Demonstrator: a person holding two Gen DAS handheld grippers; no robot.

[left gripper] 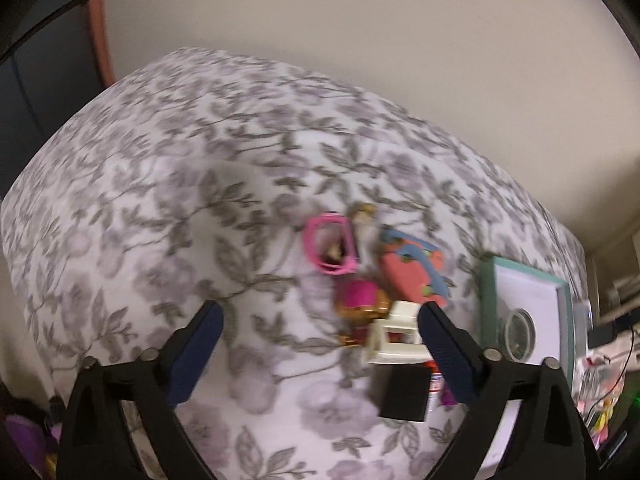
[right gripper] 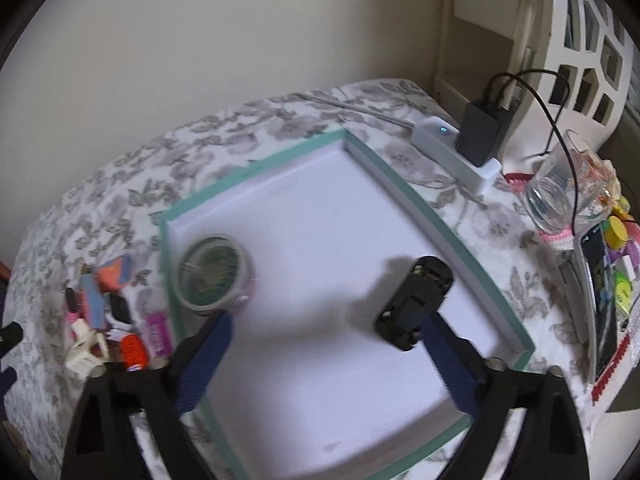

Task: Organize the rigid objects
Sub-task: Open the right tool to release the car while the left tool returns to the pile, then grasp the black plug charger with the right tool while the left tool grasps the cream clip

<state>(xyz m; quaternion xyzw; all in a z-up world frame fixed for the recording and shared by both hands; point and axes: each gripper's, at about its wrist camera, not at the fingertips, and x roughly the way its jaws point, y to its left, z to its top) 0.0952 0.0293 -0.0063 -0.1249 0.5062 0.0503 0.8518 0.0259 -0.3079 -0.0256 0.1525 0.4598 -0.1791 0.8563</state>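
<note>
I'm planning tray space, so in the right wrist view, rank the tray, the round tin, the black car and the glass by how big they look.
1. Tray, by far the largest.
2. Round tin and black car look alike, so I won't rank them.
3. Glass looks close too, but sits farther back, so unsure.

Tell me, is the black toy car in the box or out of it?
In. The black toy car lies on the white floor inside the green-edged box, near the round tin; most other toys lie outside on the flowered cloth.

Matt floral cloth [right gripper: 120, 184], smooth white tray [right gripper: 320, 240]
</note>
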